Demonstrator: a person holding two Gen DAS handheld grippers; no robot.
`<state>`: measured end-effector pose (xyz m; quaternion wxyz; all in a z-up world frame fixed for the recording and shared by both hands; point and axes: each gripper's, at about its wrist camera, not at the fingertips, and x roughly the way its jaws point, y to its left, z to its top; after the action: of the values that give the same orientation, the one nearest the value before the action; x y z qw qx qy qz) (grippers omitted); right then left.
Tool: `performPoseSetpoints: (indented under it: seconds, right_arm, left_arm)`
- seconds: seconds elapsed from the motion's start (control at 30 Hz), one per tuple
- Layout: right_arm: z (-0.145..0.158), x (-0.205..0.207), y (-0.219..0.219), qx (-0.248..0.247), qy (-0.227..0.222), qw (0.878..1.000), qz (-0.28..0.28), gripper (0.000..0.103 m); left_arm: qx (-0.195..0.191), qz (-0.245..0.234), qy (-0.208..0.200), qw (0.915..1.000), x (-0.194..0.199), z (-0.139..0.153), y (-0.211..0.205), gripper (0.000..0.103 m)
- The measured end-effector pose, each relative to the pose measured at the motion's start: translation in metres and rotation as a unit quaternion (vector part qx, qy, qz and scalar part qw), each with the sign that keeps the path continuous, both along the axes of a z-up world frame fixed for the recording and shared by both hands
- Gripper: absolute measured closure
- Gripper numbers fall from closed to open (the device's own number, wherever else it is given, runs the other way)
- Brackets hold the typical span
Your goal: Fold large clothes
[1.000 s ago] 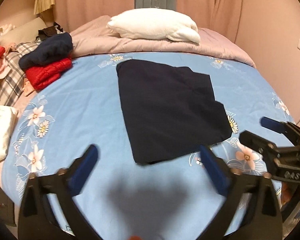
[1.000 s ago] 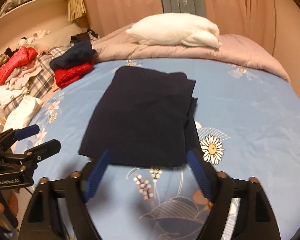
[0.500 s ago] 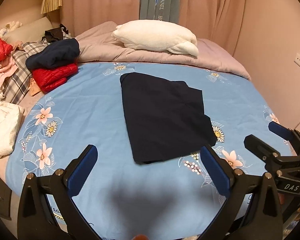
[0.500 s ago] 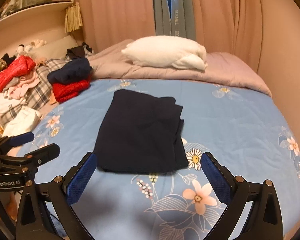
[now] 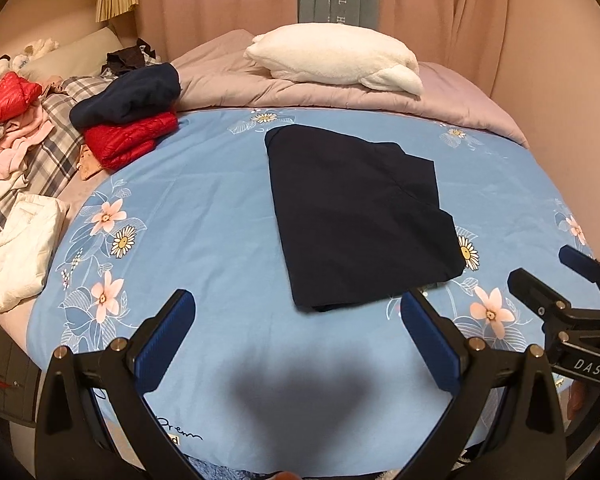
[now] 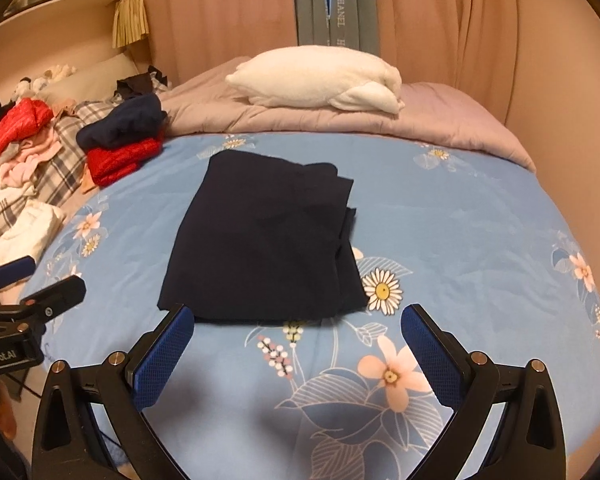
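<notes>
Your left hand-held gripper (image 5: 296,324) sits nearest you with its blue pads spread wide and nothing between them, hanging over bare blue floral sheet (image 5: 204,240) at the bed's near edge, clear of the cloth, which reads as a release pose, not a grab. Your right hand-held gripper (image 6: 296,334) is the same: its jaws have just been opening and now stand fully apart, empty, tips just short of the near hem, so the fold looks let go and free to settle. Both point down at a slant toward the garment, probably so you can check the result. The folded dark navy garment (image 6: 260,240) lies flat mid-bed on the sheet, a rough rectangle, touching neither tool. Its long axis runs from you toward the head of the bed, leaning slightly left at the far end in the left wrist view. The smooth edge is on the left; the stacked layer edges step out on the right side, so that side is less neat. Left of it, well apart, a navy and red folded stack (image 5: 128,120) looks like the done pile, so the next move is likely to carry this piece there. Further left are unsorted clothes (image 5: 12,128). Farthest back, a white pillow (image 5: 336,60) rests on the pink duvet (image 5: 440,100).
</notes>
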<state>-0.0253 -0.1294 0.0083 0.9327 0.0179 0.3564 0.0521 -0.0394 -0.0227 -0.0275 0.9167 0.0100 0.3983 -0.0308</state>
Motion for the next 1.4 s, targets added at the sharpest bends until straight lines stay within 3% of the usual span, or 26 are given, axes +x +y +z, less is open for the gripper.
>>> performPoseSetpoints:
  seconds: [0.33, 1.4]
  right_arm:
    - [0.0019, -0.0001, 0.0001, -0.006, -0.007, 1.000, 0.006, 0.000]
    - [0.0056, 0.0023, 0.0011, -0.011, -0.010, 1.000, 0.009, 0.000]
  left_arm:
    - [0.017, 0.006, -0.003, 0.9998, -0.0016, -0.0003, -0.0041, 0.000]
    - [0.020, -0.001, 0.005, 0.9998, 0.0033, -0.0021, -0.0029, 0.000]
